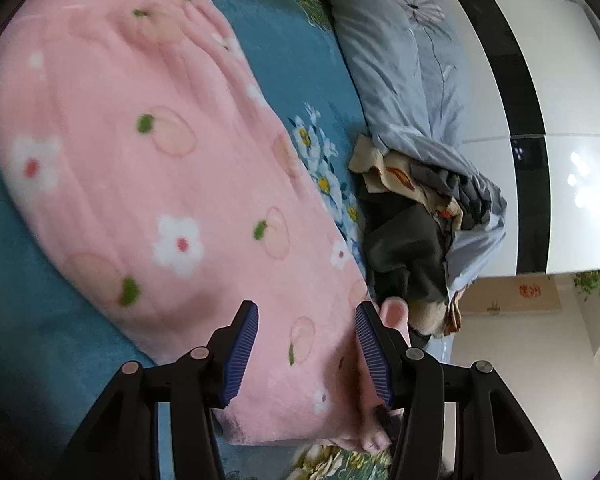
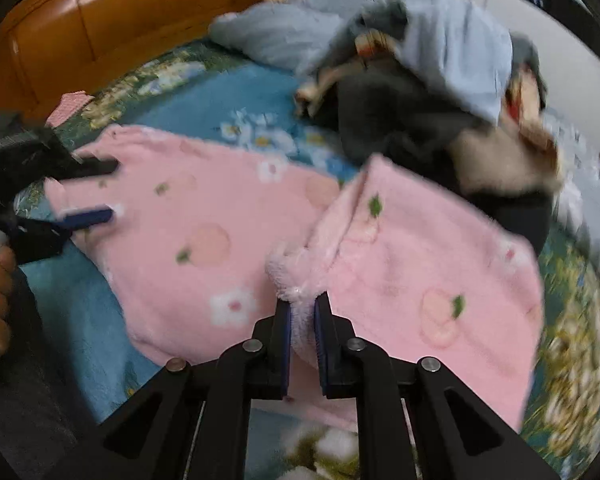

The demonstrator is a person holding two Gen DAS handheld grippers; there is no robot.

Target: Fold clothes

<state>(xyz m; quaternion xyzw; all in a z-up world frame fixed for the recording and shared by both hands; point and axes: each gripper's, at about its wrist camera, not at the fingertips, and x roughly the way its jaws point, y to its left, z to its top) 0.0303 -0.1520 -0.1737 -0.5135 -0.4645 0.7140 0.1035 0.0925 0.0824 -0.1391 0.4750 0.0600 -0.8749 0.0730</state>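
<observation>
A: Motion blur smears the clothes pile point(image 2: 440, 120) beyond the pink fleece garment point(image 2: 204, 240), so its pieces are hard to tell apart.

B: Only the right wrist view shows the right gripper point(image 2: 302, 308) clamped on a fluffy edge, a flap lifted off the blue bed sheet point(image 2: 72, 320).

A: The left gripper point(image 1: 306, 320) hovers half-open over the fleece (peaches, white flowers), pinching nothing.

A pink fleece garment point(image 2: 204, 240), printed with peaches and white flowers, lies spread across the blue floral bed point(image 2: 80, 320). One corner is lifted and doubled back over the rest, its fluffy edge pinched and raised clear of the flat part.
</observation>
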